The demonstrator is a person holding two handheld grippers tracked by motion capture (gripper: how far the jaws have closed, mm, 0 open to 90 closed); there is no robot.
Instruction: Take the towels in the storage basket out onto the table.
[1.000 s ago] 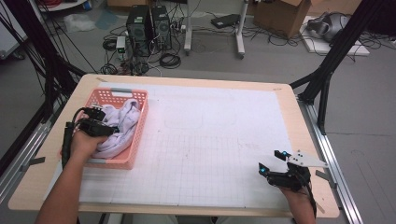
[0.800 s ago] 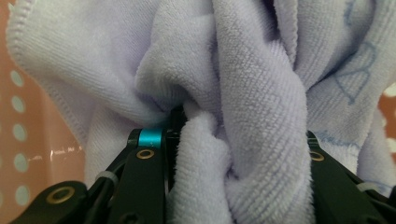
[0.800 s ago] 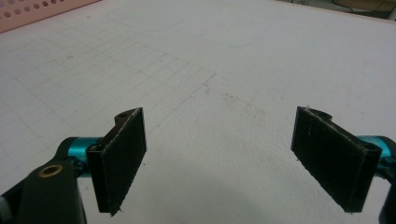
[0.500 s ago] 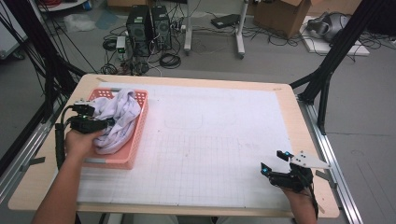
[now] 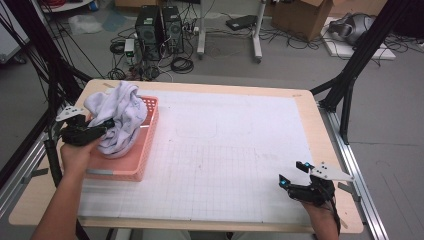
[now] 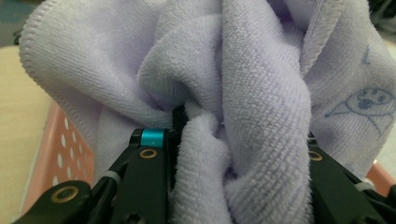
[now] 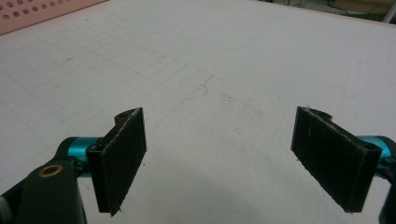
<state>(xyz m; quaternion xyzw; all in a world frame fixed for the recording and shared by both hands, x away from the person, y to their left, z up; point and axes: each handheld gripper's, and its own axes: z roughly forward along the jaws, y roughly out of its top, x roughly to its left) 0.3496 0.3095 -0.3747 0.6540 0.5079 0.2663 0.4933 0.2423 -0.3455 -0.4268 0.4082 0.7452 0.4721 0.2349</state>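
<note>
A: What's at the left of the frame?

B: A forearm rises from the lower left corner, and the left gripper (image 5: 102, 125) points right, level, over the pink basket (image 5: 145, 150). Its jaws are clamped on a thick fold of the lavender towel (image 5: 117, 117), which bunches above the basket at the upper left.

A: And the right?

B: At the lower right, the right gripper (image 5: 292, 175) sits low over the white worktop (image 5: 225, 150), aimed up and left, jaws wide apart with nothing between them.
</note>
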